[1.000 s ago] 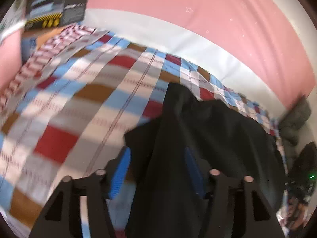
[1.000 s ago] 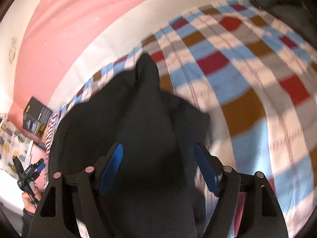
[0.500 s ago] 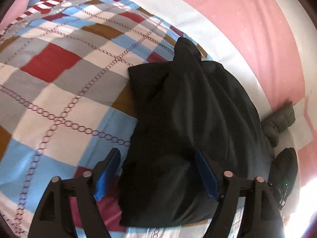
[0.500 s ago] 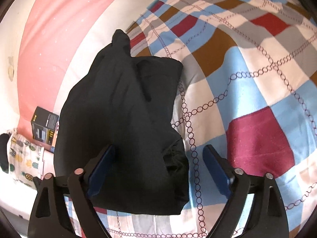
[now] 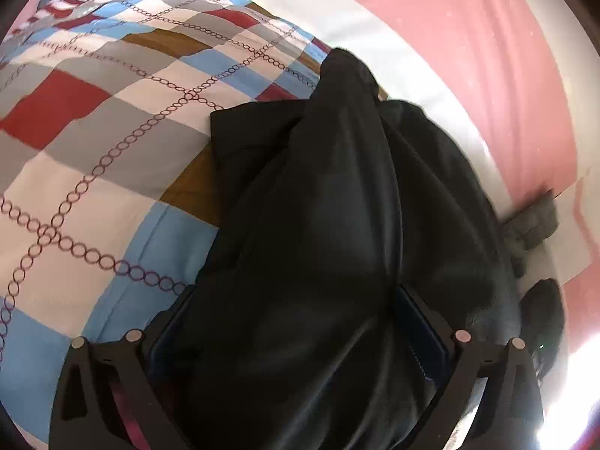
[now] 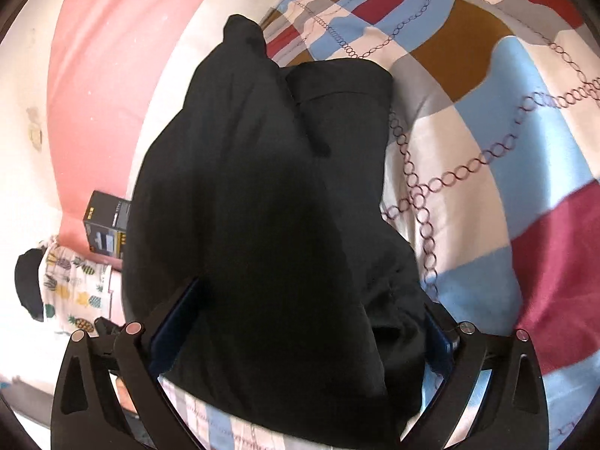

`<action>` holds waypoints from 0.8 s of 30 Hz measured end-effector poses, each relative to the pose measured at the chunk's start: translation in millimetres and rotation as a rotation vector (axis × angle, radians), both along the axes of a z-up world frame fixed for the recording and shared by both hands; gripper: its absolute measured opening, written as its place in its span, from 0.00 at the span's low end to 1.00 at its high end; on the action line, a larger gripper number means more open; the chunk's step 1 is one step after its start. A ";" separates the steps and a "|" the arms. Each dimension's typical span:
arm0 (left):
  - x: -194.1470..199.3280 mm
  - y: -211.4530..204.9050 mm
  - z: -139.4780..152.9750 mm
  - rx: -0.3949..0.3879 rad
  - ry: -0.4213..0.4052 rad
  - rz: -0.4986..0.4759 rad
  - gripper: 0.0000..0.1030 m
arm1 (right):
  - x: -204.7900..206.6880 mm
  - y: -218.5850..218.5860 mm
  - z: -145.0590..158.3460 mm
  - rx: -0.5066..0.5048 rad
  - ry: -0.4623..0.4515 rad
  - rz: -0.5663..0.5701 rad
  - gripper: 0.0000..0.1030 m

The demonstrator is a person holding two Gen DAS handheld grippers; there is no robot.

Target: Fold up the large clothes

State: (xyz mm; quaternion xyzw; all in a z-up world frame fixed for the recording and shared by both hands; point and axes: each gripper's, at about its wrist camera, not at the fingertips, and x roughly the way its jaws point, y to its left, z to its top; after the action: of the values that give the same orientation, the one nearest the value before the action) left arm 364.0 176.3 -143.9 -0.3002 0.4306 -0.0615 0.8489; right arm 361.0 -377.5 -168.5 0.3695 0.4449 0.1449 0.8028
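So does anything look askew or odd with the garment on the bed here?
The black fabric garment lies bunched rather than flat on the checked patchwork bedcover: a narrow end pokes out at the far side, and a folded panel sits skewed along one edge. Both wide-open tools straddle its near edge. No damage visible.

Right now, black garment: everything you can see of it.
The black garment is dark, smooth-looking cloth, bunched in soft folds, with a narrow end toward the wall and a flat seamed panel on one side. It lies on the checked bedcover. The open left gripper and right gripper each straddle its near end; whether fingers touch cloth is unclear.
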 end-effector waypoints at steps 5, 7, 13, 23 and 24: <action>-0.5 -12.5 19.1 0.085 0.030 -0.033 0.61 | -2.1 6.2 11.1 -0.024 0.018 -0.043 0.61; -4.2 -20.9 36.6 0.162 0.030 -0.052 0.39 | -10.7 11.3 26.6 -0.069 0.012 -0.040 0.48; -43.9 -23.9 93.9 0.203 0.017 -0.068 0.32 | -51.5 23.2 80.0 -0.116 -0.012 -0.017 0.41; -233.5 -20.0 88.4 0.137 0.075 -0.129 0.32 | -238.6 16.3 53.5 -0.075 0.090 -0.006 0.42; -249.4 -20.0 84.7 0.128 0.082 -0.127 0.32 | -249.5 15.1 48.2 -0.066 0.104 -0.016 0.42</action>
State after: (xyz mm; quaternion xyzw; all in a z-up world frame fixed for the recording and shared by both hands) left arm 114.6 156.3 -59.2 -0.2197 0.4862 -0.0749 0.8425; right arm 111.5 -362.4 -120.2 0.3535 0.4874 0.1042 0.7916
